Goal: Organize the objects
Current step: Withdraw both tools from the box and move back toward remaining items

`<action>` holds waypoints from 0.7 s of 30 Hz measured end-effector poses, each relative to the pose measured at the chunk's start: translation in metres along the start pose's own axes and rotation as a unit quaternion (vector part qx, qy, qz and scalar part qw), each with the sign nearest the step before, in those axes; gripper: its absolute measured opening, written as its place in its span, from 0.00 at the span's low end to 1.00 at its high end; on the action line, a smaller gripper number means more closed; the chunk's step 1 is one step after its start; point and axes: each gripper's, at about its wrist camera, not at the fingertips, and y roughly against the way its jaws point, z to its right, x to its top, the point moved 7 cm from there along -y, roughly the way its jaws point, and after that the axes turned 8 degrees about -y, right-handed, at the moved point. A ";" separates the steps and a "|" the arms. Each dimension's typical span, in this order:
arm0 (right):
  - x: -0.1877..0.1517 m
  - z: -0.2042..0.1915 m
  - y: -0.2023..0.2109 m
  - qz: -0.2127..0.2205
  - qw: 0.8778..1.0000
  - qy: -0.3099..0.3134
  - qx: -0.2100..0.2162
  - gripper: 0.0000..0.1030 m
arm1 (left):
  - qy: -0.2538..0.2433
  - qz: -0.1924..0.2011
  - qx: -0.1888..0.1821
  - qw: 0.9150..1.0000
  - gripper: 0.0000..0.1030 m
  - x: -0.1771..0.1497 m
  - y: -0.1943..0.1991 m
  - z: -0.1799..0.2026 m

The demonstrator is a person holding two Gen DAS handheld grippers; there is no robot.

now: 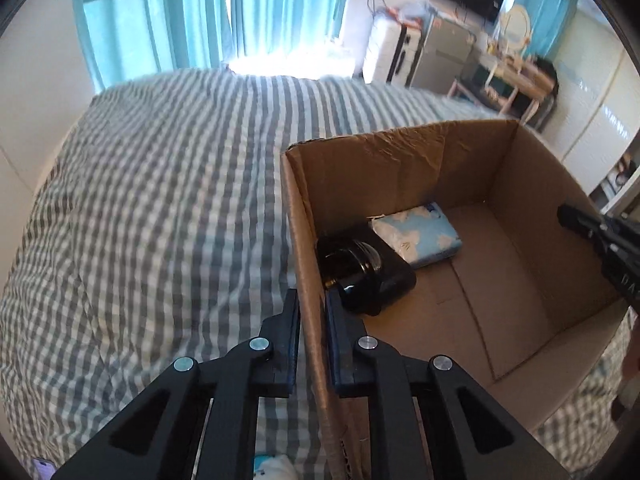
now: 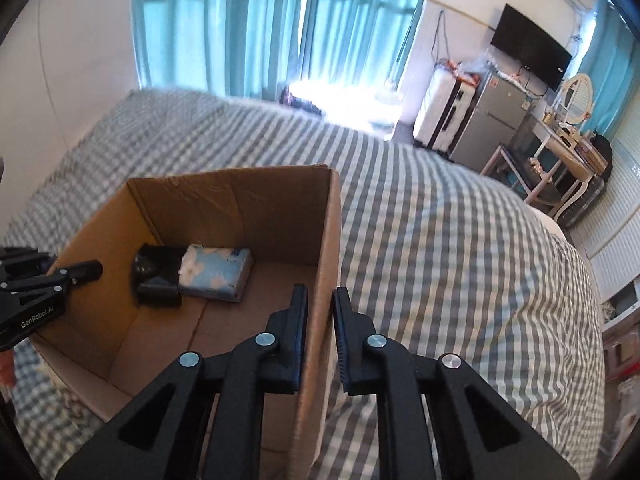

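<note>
Step in hand: both grippers are clamped on opposite walls of the cardboard box (image 1: 404,152), so this looks like the moment of taking hold of the box itself, not of picking up another item.

Left gripper (image 1: 314,304): closed on the box's left wall, one finger outside over the bedcover, the other inside just beside the jar.

Right gripper (image 2: 320,300): closed on the box's right wall, one finger inside the box, one outside.

What is in the box: a dark glass jar (image 1: 360,268) lying on its side in the far left corner, touching a blue and white tissue pack (image 1: 416,236) beside it. The rest of the box floor is bare.

Next move, as I judge it: lift or slide the box with both hands together, kept level. The jar is round and on its side, so a tilt would likely send it rolling.

Risk: the walls are thin, creased cardboard and may bend or slip out of the pinch if one hand pulls ahead of the other.

Surface: a bed with a grey and white checked bedcover (image 1: 160,200), soft and rumpled, so the box sits unevenly.

Room: teal curtains (image 2: 240,28) over a bright window, a wall television (image 2: 532,56), a small fridge (image 2: 492,124), and a dressing table with an oval mirror (image 2: 576,96).
</note>
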 end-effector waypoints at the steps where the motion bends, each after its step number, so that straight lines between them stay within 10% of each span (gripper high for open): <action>1: 0.006 -0.001 0.003 0.014 1.000 -0.003 0.002 0.12 | -0.005 0.013 0.011 1.000 0.11 0.008 0.006 -0.001; 16: 0.008 -0.018 -0.052 0.010 0.999 -0.028 0.015 0.12 | -0.012 0.019 0.050 0.998 0.11 0.032 -0.033 -0.019; 21: 0.008 -0.021 -0.023 0.023 0.999 -0.029 0.033 0.46 | -0.025 0.033 0.049 0.998 0.16 0.026 -0.015 -0.015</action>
